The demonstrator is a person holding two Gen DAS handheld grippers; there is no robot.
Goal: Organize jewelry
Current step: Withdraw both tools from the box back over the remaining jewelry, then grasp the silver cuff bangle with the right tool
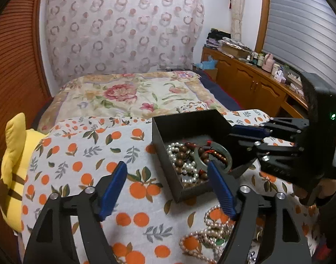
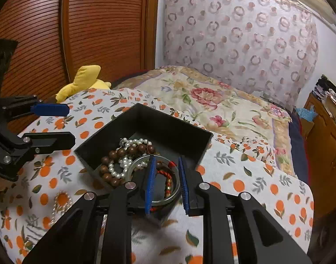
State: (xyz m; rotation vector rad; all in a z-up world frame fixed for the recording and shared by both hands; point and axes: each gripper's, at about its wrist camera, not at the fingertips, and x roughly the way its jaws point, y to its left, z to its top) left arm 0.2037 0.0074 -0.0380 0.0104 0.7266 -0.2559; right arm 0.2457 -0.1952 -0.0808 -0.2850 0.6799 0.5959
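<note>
The right hand-held gripper hangs over the near corner of the black box, its blue-padded fingers parted a little with nothing between them; the metal bangle and a red cord bracelet lie just below them. The left hand-held gripper stands wide open and empty, its right finger over the box's near edge and its left finger over the cloth.

Inside the open, square, matte box lie a white pearl strand and round brown wooden beads, tangled together against the left wall; the far half of the box floor is bare. Outside it, near the left hand-held gripper, another pearl string lies loose on the orange-printed cloth.

The cloth is soft and rumpled, draped over a bed whose floral quilt stretches far beyond. A yellow plush toy sits at the left edge. Open cloth spreads left of the box.
</note>
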